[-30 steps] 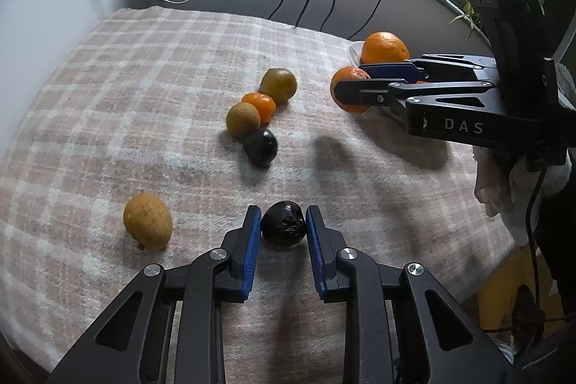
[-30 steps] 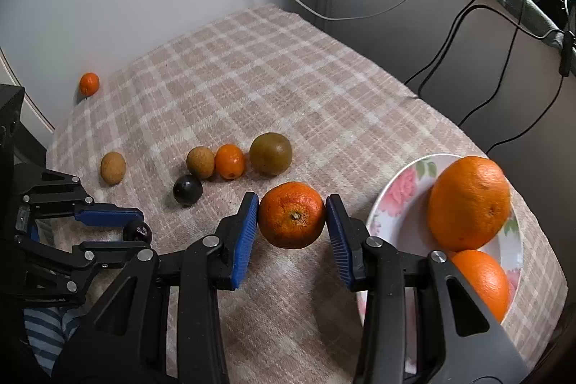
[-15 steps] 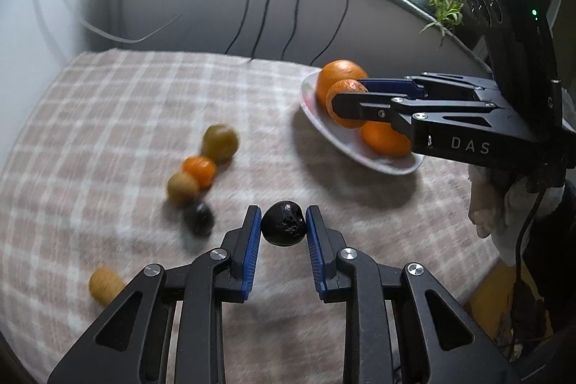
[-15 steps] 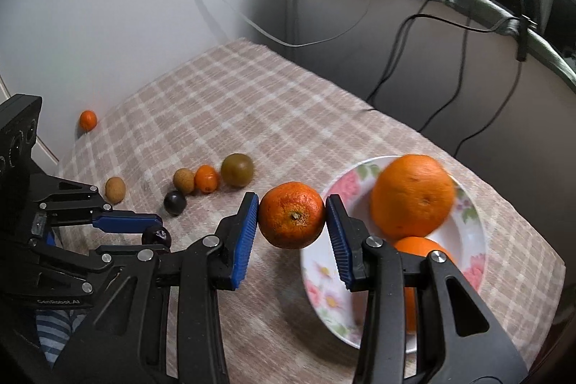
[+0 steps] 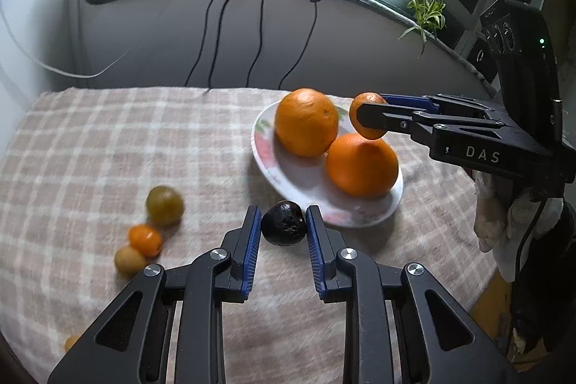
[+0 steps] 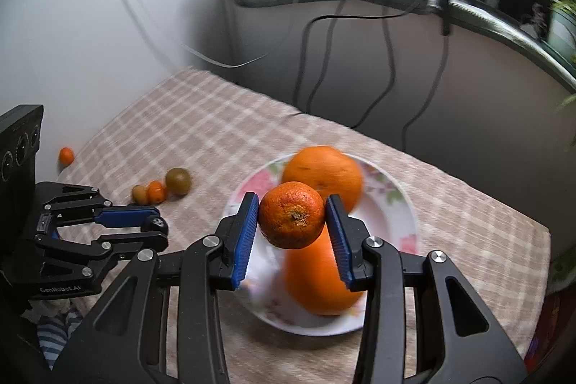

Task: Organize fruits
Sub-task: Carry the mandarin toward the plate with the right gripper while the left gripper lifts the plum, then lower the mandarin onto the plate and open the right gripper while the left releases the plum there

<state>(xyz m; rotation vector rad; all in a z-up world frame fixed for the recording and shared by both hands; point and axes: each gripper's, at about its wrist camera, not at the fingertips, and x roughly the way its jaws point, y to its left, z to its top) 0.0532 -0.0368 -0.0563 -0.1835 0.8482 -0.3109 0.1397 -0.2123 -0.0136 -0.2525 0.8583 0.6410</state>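
Gripping a dark fruit, the left tool hung just short of the flowered plate; beyond, the right tool clamped a mandarin above two oranges, apparently for sorting onto it.

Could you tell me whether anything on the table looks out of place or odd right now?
One small orange fruit lies alone at the cloth's far edge by the wall, apart from the three-fruit cluster. The dark fruit in the left gripper looks wrinkled.

Left tool gripping dark fruit, plate behind
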